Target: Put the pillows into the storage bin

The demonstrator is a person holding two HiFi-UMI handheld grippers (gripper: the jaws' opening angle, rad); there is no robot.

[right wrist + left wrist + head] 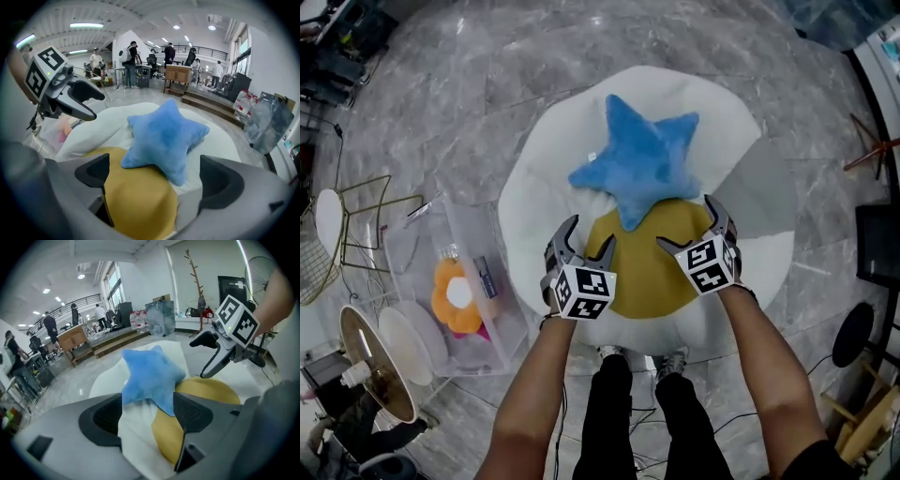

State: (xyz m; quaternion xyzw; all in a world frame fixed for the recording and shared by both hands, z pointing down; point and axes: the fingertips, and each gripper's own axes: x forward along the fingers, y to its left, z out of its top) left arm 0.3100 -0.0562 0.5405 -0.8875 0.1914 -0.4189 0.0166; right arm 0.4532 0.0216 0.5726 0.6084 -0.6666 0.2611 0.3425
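Head view: a blue star pillow (639,159) lies mid-way across a big white floor cushion (534,197), one point overlapping a round yellow pillow (647,272) at the cushion's near edge. The left claw (592,234) and right claw (684,223) are both released, jaws wide over the yellow pillow's two sides, grasping nothing. A clear storage bin (412,234) stands on the floor off the cushion's left edge, with an orange flower pillow (455,295) inside.

No words, brands or numbers can be read anywhere; the only signs are the black-and-white square markers on the left gripper (592,232) and the right gripper (685,220), which show block patterns, not letters.
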